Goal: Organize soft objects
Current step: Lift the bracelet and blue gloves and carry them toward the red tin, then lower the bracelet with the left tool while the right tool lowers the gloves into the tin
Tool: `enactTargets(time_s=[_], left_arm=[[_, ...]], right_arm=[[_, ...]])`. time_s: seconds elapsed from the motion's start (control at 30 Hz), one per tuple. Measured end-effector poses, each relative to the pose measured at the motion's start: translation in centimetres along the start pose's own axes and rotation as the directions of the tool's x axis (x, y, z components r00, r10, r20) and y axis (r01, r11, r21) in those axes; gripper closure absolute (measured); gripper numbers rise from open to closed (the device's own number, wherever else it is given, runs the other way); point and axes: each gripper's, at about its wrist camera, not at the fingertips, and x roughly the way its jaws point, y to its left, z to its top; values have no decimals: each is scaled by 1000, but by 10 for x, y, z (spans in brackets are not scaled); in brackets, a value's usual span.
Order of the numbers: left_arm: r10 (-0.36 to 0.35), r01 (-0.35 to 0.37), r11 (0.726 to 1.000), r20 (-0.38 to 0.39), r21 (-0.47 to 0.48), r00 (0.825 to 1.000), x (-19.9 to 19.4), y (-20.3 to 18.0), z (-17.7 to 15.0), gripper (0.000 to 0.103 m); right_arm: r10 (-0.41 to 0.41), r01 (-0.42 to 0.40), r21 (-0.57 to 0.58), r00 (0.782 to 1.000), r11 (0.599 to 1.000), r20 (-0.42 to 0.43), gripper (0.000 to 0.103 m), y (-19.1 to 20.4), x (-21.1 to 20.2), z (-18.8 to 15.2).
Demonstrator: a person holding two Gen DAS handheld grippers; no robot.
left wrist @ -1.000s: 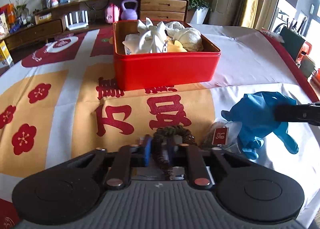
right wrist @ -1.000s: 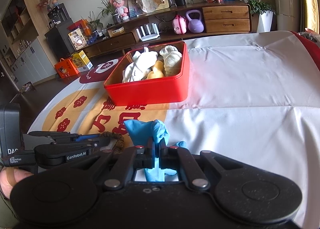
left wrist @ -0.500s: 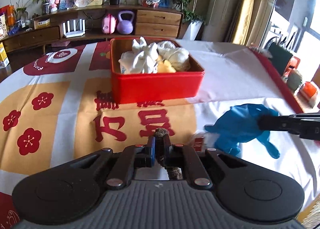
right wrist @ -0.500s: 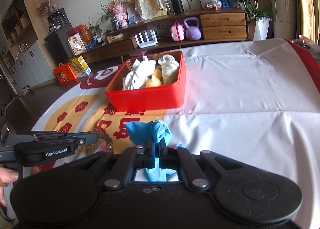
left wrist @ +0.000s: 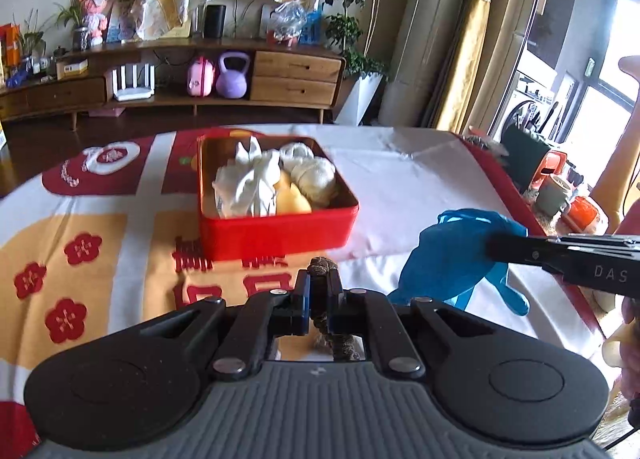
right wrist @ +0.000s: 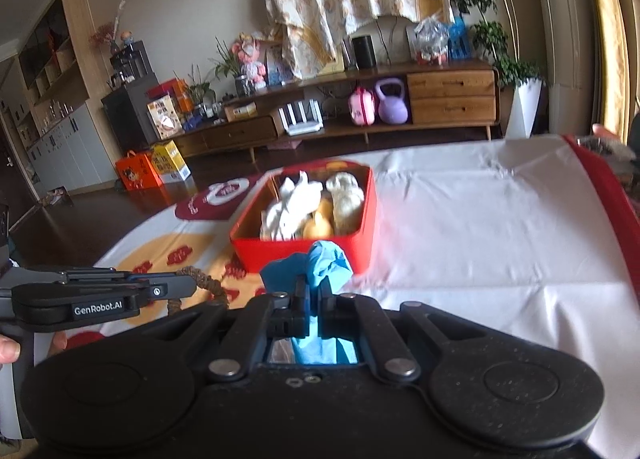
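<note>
A red tin box [left wrist: 276, 233] [right wrist: 360, 235] stands on the table, holding white cloths [left wrist: 252, 187], a cream knit bundle [left wrist: 316, 179] and a yellow piece. My left gripper [left wrist: 319, 279] is shut on a brown scrunchie [left wrist: 322, 265] and hangs above the cloth in front of the box. From the right wrist view that scrunchie [right wrist: 200, 283] droops from the left gripper [right wrist: 188, 285]. My right gripper [right wrist: 314, 291] is shut on a blue glove [right wrist: 320, 263]. In the left wrist view the glove [left wrist: 452, 259] dangles at the right, lifted off the table.
The table wears a white, yellow and red printed cloth [left wrist: 100, 243]. A cup [left wrist: 554, 191], an orange object and a dark holder sit past the table's right edge. A wooden sideboard [right wrist: 360, 107] with a purple kettlebell lines the far wall.
Both grippers have risen from the table with their loads. The scrunchie and the blue glove have left the cloth, and the tea bag that lay by the glove is out of sight.
</note>
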Motion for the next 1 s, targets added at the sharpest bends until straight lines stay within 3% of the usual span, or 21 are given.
enactTargets(time_s=[0.5, 1.0], left_arm=[[10, -12, 999, 41, 47, 999, -1, 2, 72, 96], [59, -61, 997, 53, 45, 997, 55, 29, 126, 96]], right_arm=[[11, -5, -88, 998, 996, 64, 101, 15, 16, 79], [-6, 14, -109, 997, 994, 71, 101, 16, 88, 115]])
